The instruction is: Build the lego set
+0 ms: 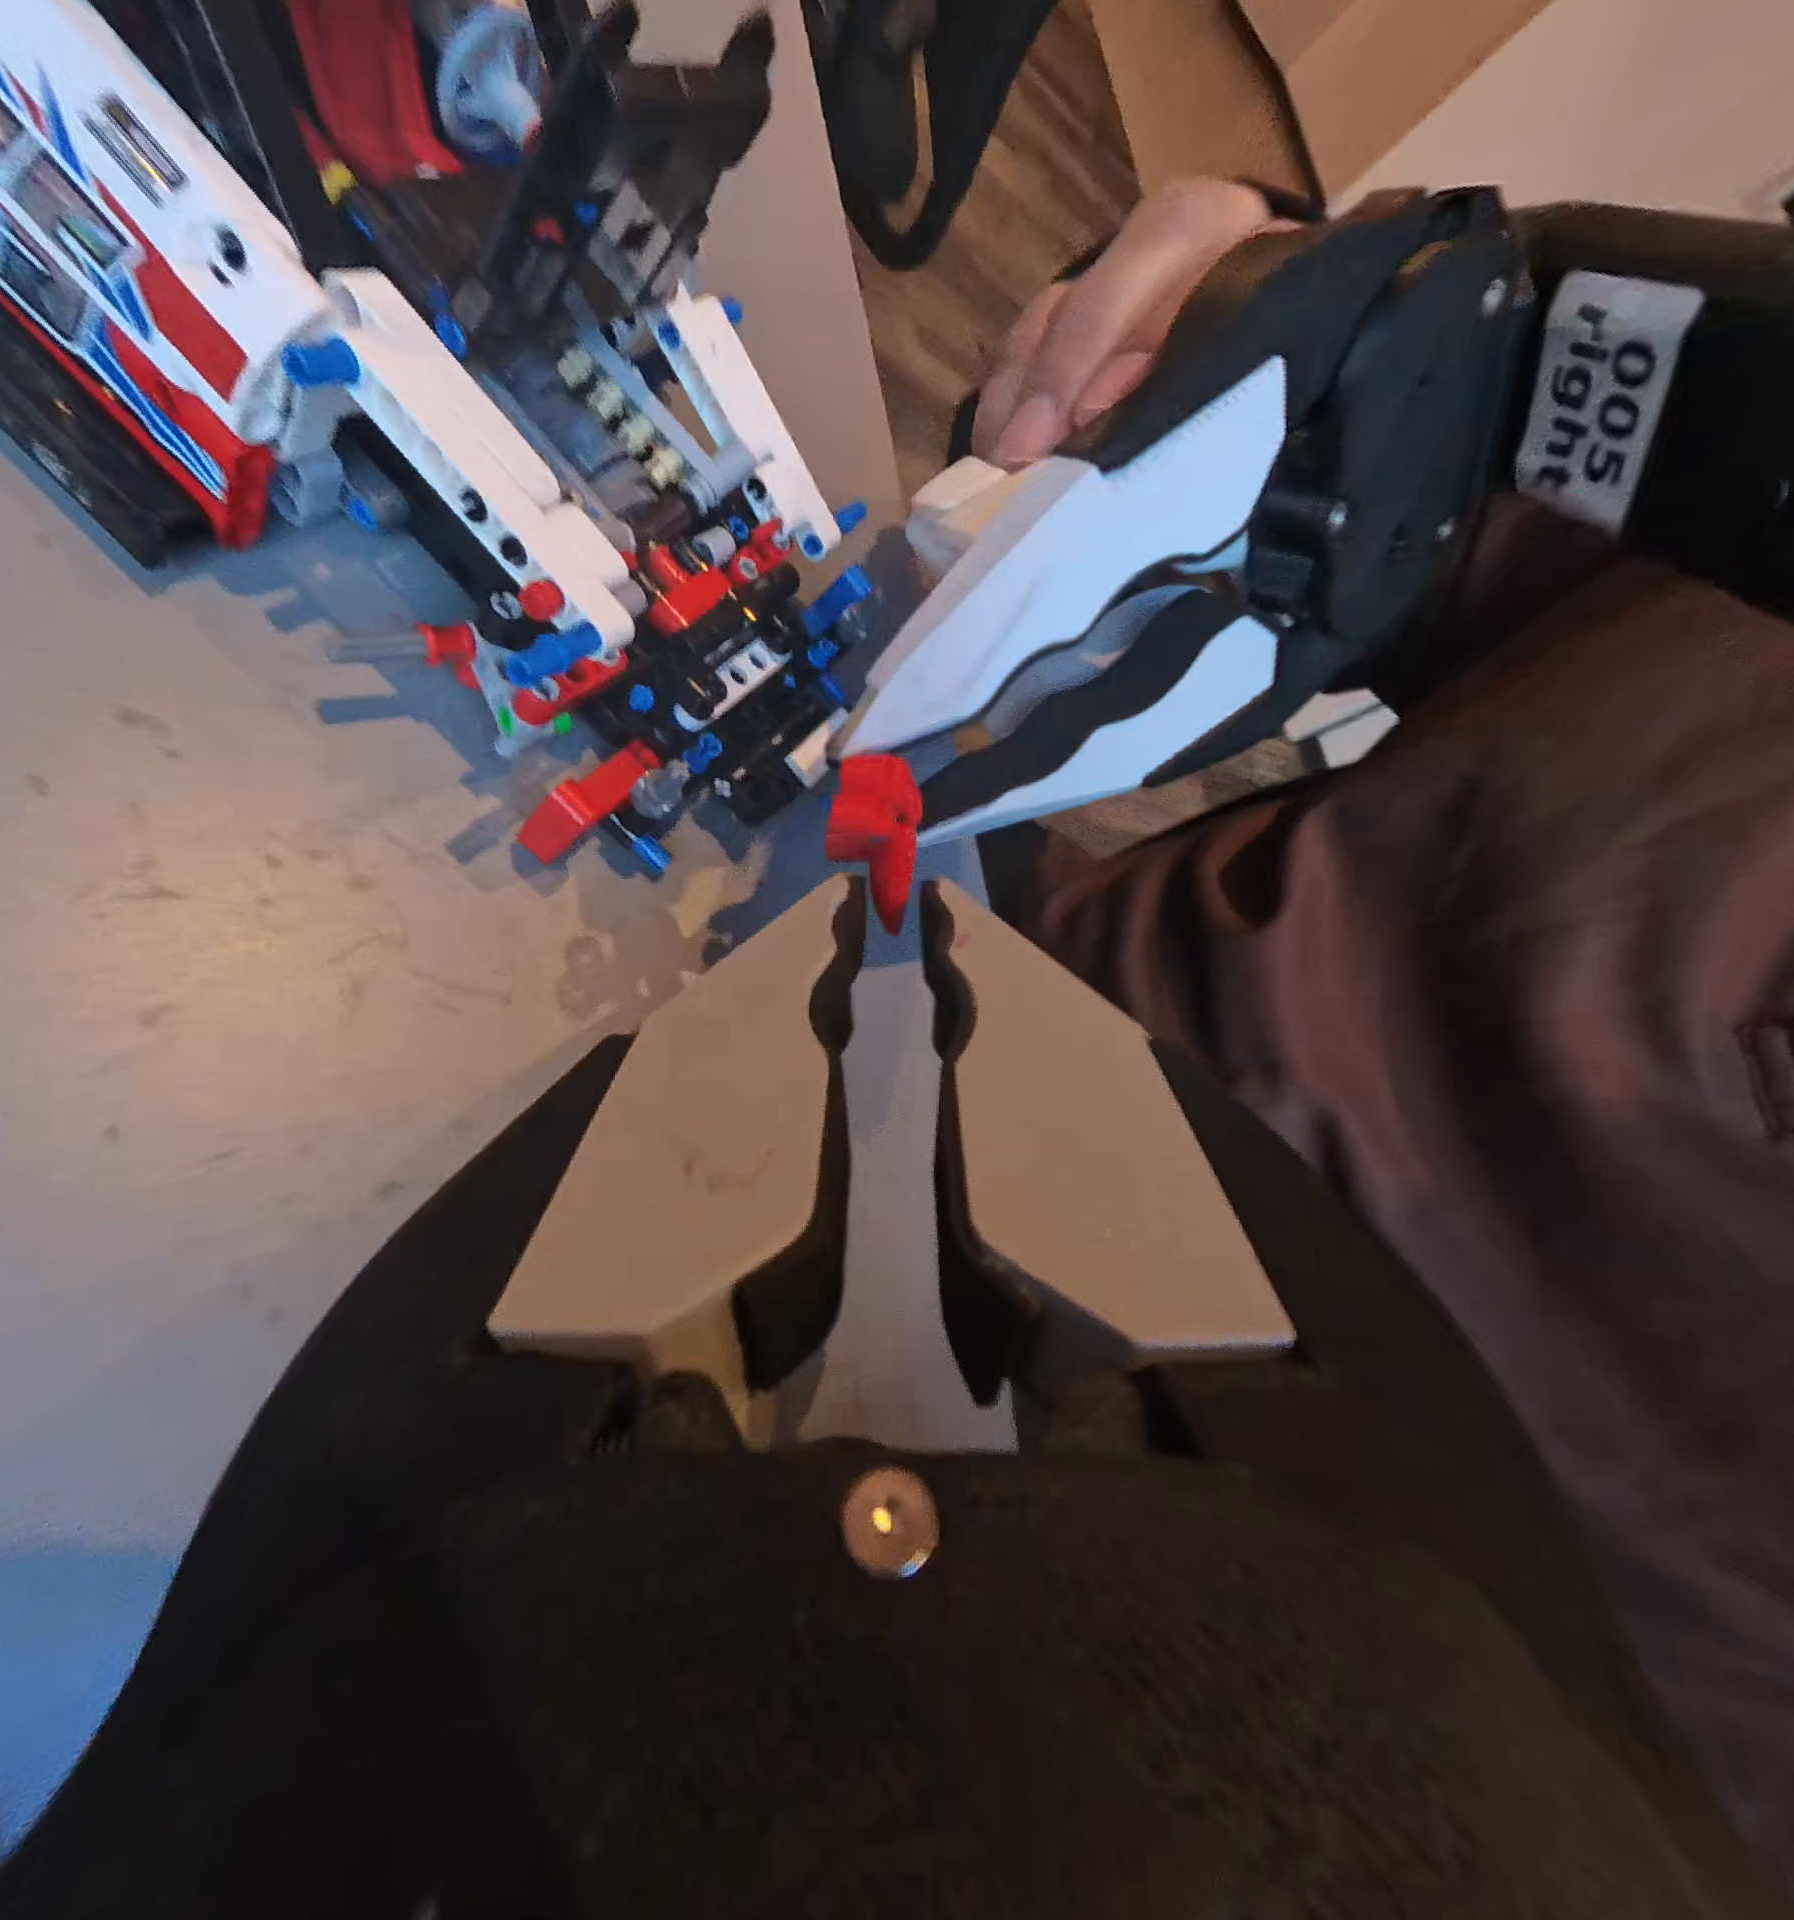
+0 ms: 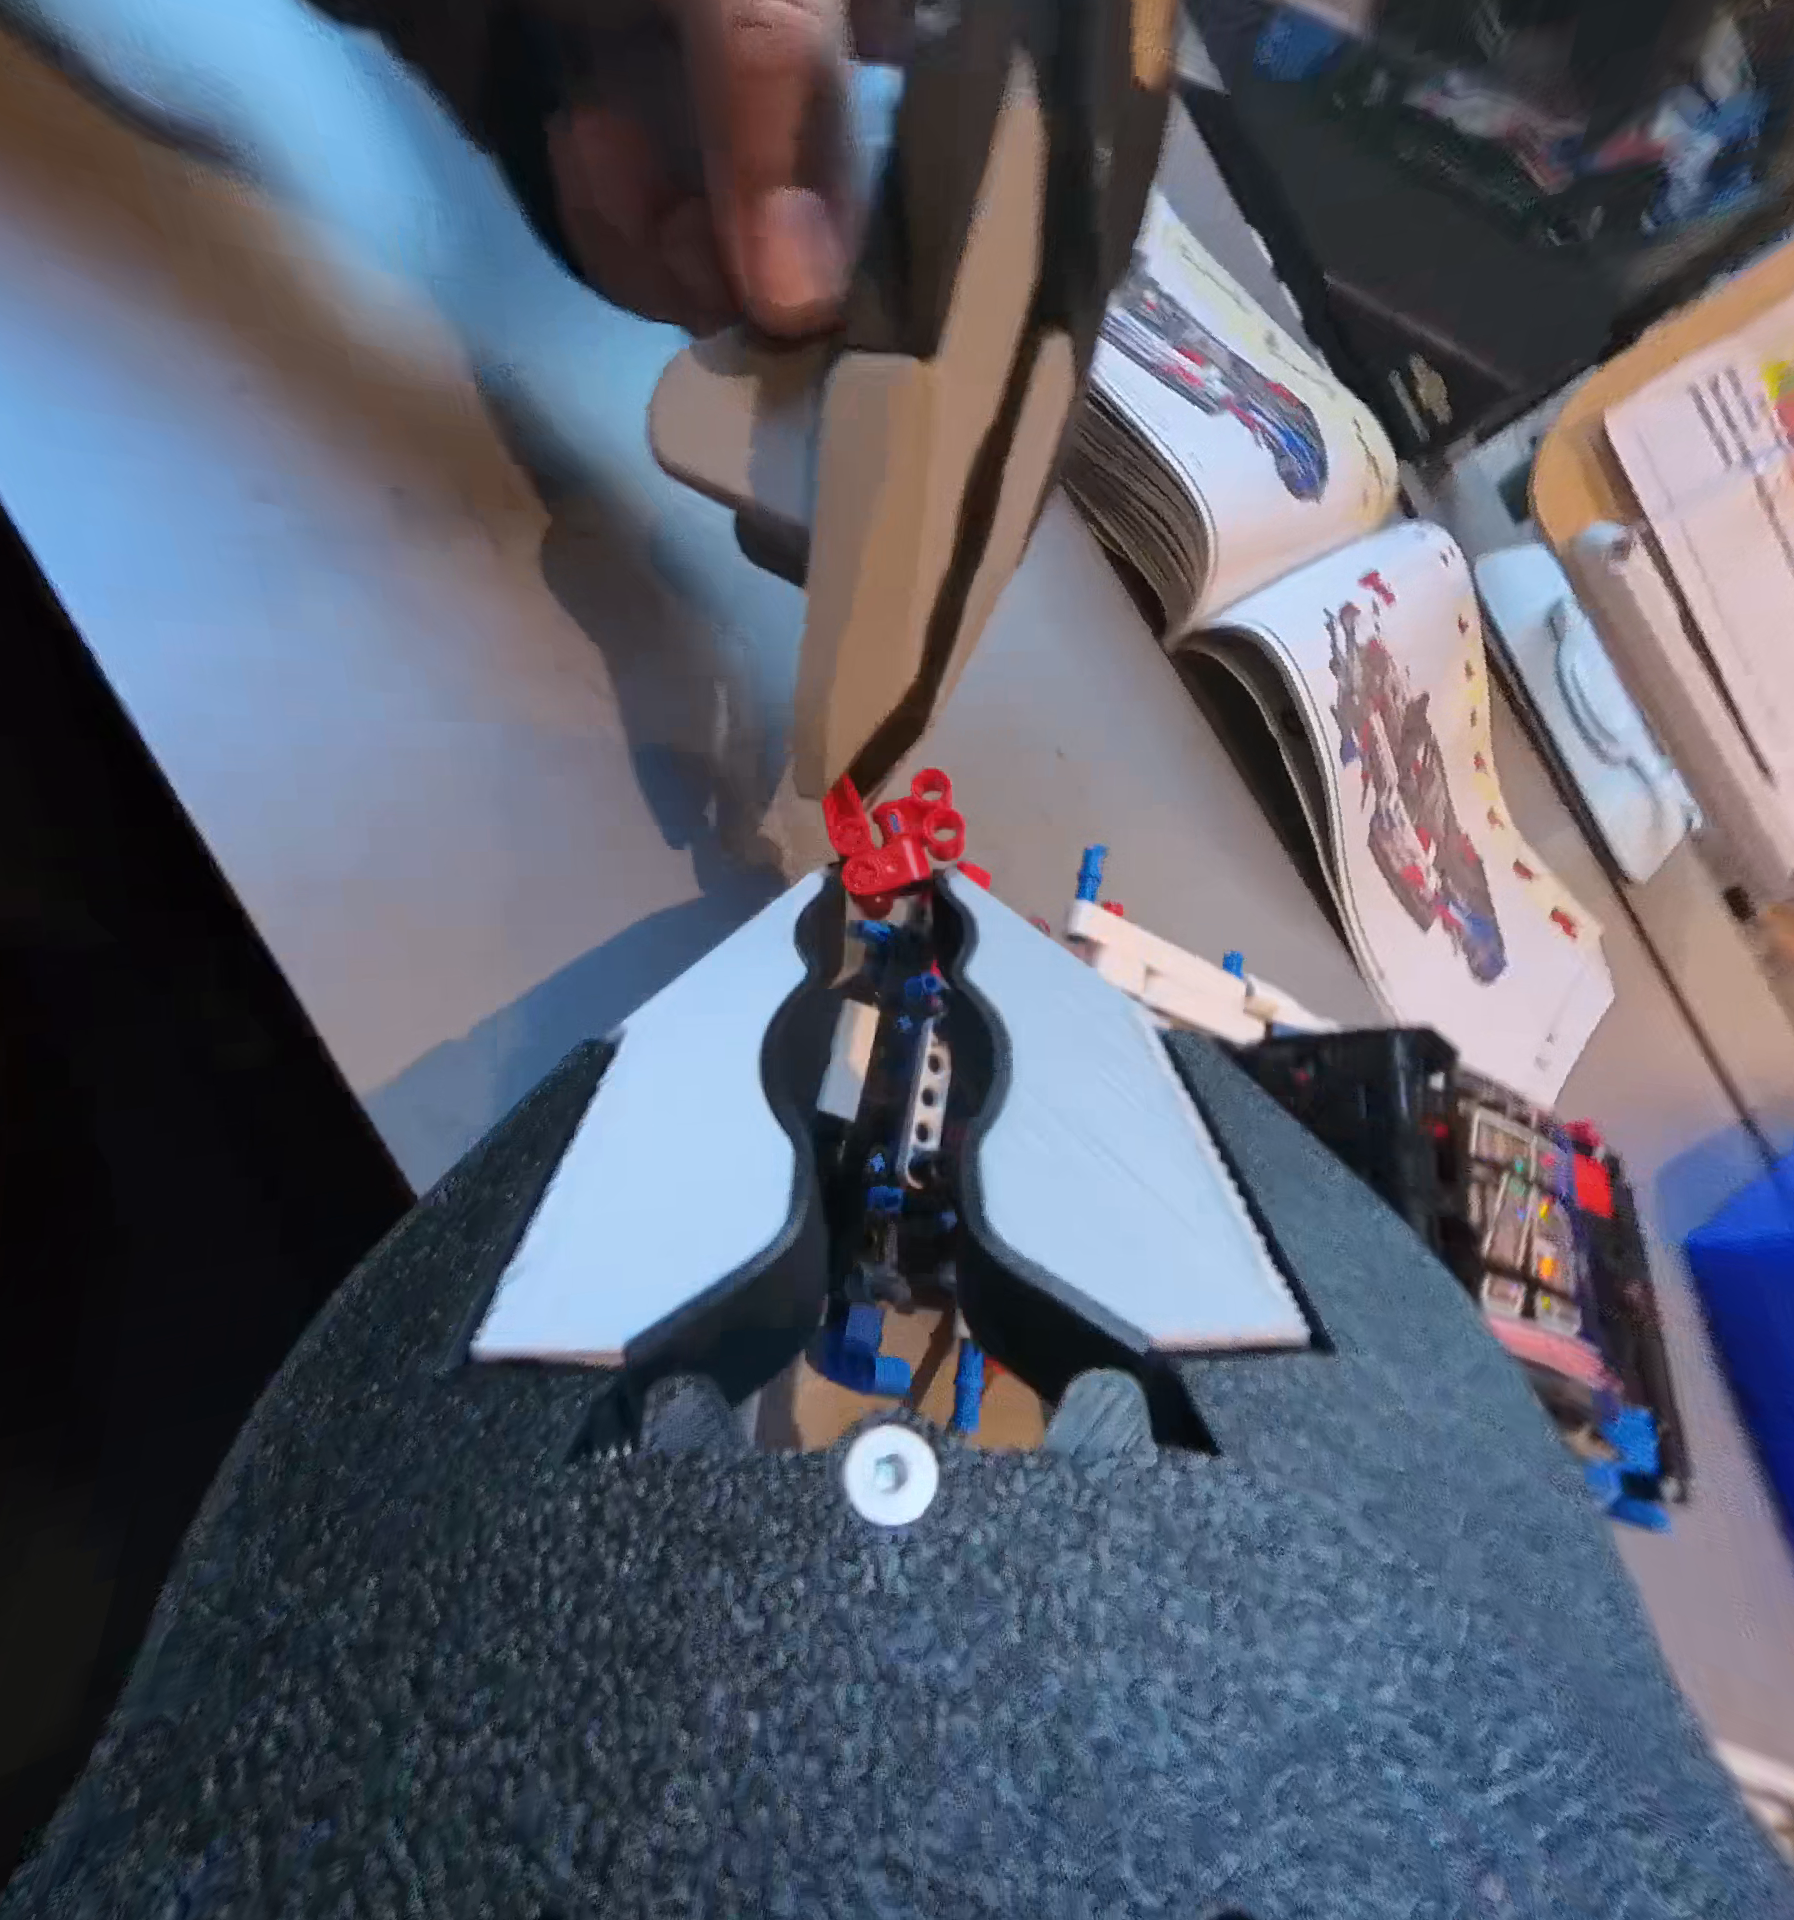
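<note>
A small red Technic connector [image 1: 872, 816] is held between both grippers, above the grey table [image 1: 197, 987]. My right gripper [image 1: 877, 795] comes in from the right and is shut on its upper part. My left gripper [image 1: 890, 896] is shut on the narrow lower end of the red connector. In the right wrist view the red connector [image 2: 898, 836] sits at my right gripper's tips [image 2: 885, 883], and the left gripper [image 2: 836, 784] comes down from above onto its thin red tab. The partly built Lego vehicle [image 1: 664, 623] lies just behind.
A white, red and blue model body [image 1: 114, 239] stands at the far left. An open instruction booklet [image 2: 1392, 779] lies on the table, with a blue bin [image 2: 1786, 1299] to the right. A hand [image 1: 1101, 332] and a brown garment [image 1: 1495, 1039] are on the right. Both grippers' tips are close together, under 4 cm apart. Between my left fingertips and the brown garment [image 1: 1495, 1039] there is roughly 15 centimetres.
</note>
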